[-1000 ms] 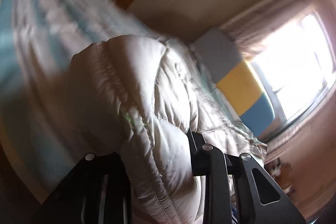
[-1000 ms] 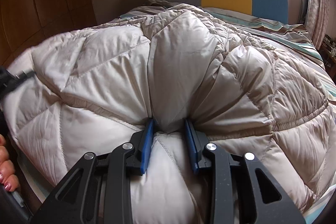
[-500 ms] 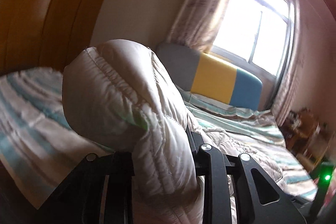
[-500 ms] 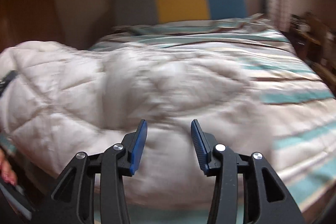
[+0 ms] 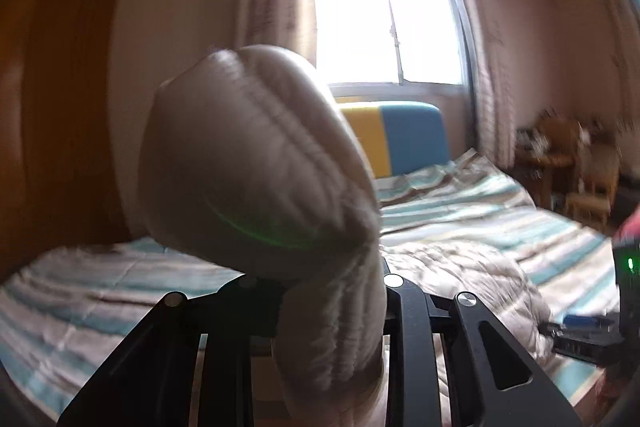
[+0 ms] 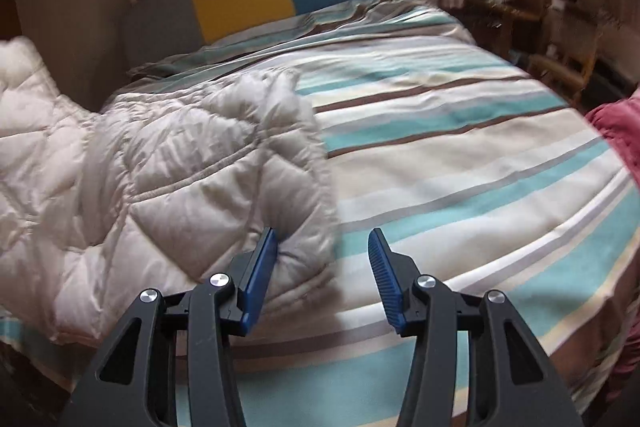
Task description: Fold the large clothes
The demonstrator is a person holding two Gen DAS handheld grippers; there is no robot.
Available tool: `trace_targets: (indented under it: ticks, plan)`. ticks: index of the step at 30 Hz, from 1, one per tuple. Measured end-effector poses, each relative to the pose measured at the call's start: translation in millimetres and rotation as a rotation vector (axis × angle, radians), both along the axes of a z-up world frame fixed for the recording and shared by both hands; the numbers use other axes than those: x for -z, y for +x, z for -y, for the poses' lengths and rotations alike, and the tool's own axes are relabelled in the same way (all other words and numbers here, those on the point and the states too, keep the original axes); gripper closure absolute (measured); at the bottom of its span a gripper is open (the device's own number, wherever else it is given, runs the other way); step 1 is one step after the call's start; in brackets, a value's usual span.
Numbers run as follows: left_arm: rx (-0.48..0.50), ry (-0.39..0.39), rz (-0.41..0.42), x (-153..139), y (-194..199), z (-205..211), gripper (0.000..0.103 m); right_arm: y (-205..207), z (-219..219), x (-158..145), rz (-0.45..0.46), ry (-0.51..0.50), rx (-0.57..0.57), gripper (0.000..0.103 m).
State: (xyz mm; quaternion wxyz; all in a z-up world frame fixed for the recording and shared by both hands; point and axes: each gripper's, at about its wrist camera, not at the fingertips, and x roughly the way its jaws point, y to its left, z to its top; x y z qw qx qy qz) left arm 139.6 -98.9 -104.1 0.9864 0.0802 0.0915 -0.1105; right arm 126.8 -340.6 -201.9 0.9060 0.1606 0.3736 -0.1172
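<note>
Left gripper (image 5: pixel 332 311): its fingers pinch a thick roll of the beige quilted jacket (image 5: pixel 260 167), lifted clear of the bed (image 5: pixel 100 287) at the near left.
Jacket body (image 6: pixel 160 167): lies rumpled on the left half of the striped bed, its right edge just beside the right gripper's left finger (image 6: pixel 260 279).
Right gripper (image 6: pixel 322 275): fingers spread and opening, nothing pressed between them; only that edge's tip sits in the gap.
Handling: judged light, puffy, very soft and rather slippery; it sags and springs back.
Where to hold: a stitched seam or hem, taking a deep bite.
Long axis: apparently near left to far right across the bed; which end is the collar cannot be told.
</note>
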Motion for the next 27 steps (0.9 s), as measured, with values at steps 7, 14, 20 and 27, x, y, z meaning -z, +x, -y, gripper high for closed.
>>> trace_targets:
  ticks: [7,14,20,27]
  plan:
    - [0.129,0.148,-0.024,25,1,47,0.073,-24,23,-13,0.068,0.027,0.081,0.055]
    - [0.233,0.205,-0.114,55,9,72,0.071,-40,49,-11,0.047,0.031,0.157,0.055]
    - [0.344,0.264,-0.139,76,1,104,0.071,-55,62,-12,0.046,0.039,0.193,0.055]
    - [0.429,0.304,-0.162,88,-1,114,0.055,-61,66,-17,0.061,0.050,0.199,0.055]
